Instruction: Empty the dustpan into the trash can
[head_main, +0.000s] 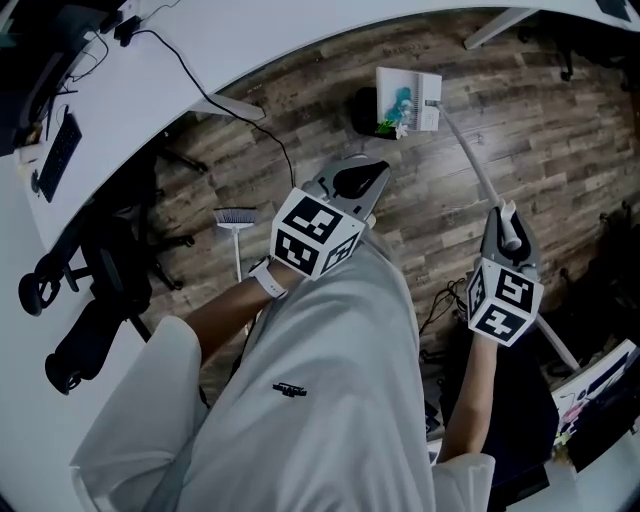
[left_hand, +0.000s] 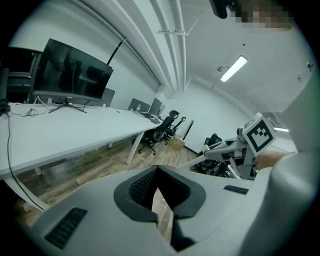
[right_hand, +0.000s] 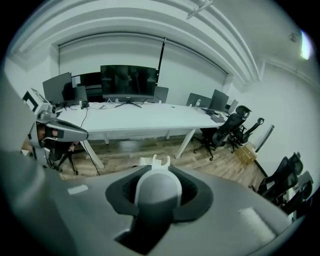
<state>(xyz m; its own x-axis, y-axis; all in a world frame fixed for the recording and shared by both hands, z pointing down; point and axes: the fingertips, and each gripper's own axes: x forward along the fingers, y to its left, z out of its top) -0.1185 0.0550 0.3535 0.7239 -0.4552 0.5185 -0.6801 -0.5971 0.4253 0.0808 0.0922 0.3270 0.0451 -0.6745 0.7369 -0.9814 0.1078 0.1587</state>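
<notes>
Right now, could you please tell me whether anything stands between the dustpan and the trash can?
Nothing visible does. The dustpan, held by its long handle in the right gripper, is right beside the dark container that looks like the trash can. The broom lies well off to the left.

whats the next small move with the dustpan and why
Probably swing the dustpan over the trash can, the dark shape just left of it in the head view, then tip it. The right gripper is clamped on the handle. Scraps lie in the pan, which sits beside the can rather than over it.
</notes>
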